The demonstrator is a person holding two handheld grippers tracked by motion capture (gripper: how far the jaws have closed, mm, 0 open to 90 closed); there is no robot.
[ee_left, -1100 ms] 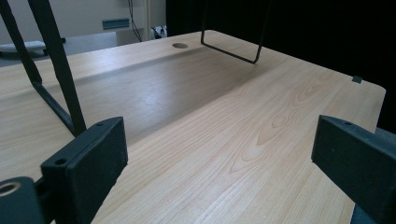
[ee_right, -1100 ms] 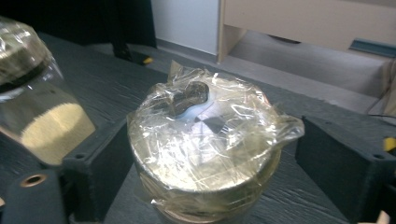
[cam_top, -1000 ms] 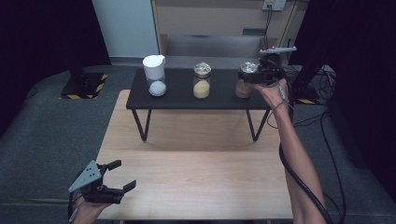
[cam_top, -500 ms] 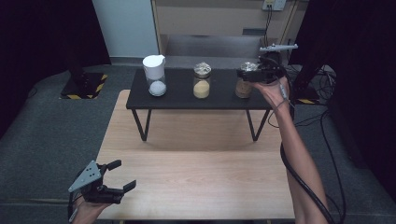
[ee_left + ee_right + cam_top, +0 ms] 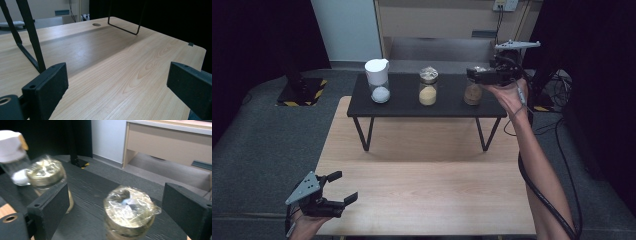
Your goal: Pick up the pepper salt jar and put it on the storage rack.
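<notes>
Three jars stand in a row on a low black shelf. The right one is a brown-filled jar with crinkled plastic wrap over its top. My right gripper hovers just above it, held level and pointing left. Its jaws have just been opening; the jar's top lies below and between them, and neither pad touches it. My left gripper rests low over the front left of the wooden table, open with nothing between its jaws.
A yellow-filled jar with a wrapped top stands mid-shelf, and a white-capped jar holding white powder stands at the left. The shelf's thin black legs rest on the table's far half. A cable trails along the right forearm.
My right gripper has lifted a little off the brown-filled jar, which stays on the shelf. The left gripper has not moved.
</notes>
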